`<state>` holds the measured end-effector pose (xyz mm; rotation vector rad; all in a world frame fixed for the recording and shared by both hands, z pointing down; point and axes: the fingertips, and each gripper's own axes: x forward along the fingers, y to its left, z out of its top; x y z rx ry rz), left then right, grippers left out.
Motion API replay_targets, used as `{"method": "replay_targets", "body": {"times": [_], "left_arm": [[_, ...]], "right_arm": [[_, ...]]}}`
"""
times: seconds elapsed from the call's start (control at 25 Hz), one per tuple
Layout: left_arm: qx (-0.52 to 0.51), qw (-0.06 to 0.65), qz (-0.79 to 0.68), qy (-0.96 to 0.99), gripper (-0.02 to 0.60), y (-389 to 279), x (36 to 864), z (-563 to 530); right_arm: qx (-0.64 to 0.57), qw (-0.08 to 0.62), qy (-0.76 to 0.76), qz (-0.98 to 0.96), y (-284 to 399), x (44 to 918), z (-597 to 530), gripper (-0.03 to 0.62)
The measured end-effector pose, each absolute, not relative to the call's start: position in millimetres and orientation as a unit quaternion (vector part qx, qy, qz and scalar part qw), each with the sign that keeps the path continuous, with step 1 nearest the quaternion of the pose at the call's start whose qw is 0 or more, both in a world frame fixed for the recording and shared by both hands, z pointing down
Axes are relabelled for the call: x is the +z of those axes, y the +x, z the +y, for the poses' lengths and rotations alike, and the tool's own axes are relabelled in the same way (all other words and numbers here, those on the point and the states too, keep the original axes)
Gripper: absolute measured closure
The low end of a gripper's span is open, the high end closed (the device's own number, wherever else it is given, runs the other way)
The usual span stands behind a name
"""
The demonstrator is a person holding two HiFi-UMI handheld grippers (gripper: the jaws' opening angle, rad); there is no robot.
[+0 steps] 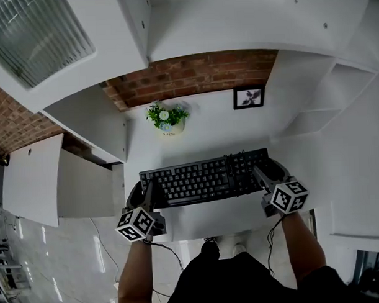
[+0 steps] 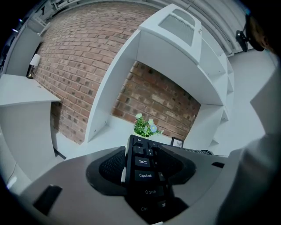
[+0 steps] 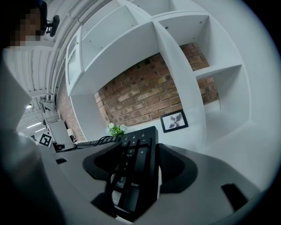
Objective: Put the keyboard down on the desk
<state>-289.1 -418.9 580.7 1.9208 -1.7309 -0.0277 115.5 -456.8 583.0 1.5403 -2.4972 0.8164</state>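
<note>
Currently your left gripper [image 1: 150, 191] is clamped on the Tab and Caps Lock end of the keyboard [image 1: 206, 178] and your right gripper [image 1: 258, 173] on its numpad end, with the board lying level over the front of the desk [image 1: 207, 131], at 6 o'clock from the potted plant [image 1: 166, 116]. Expect a stiff, light plastic slab with slick edges — the two end holds suit it, keep both ends level. Whether it touches the desk yet can't be told.

Grey left gripper [image 1: 146, 190] and right gripper [image 1: 265, 173], black textured pads [image 2: 109, 167], black-and-white marker cubes [image 1: 289, 196], thin black cables [image 1: 269, 243], black garment [image 1: 231, 280].
</note>
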Motion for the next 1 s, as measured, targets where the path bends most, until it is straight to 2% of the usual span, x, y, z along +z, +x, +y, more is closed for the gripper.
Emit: {"method": "replay_targets", "body": {"times": [1.0], "left_arm": [[0.058,0.366,-0.614,0.697,0.344,-291.1,686.1,-440.5]], "right_arm": [[0.363,0.121,0.511,-0.770,107.3,694.7,-467.2,0.315]]}}
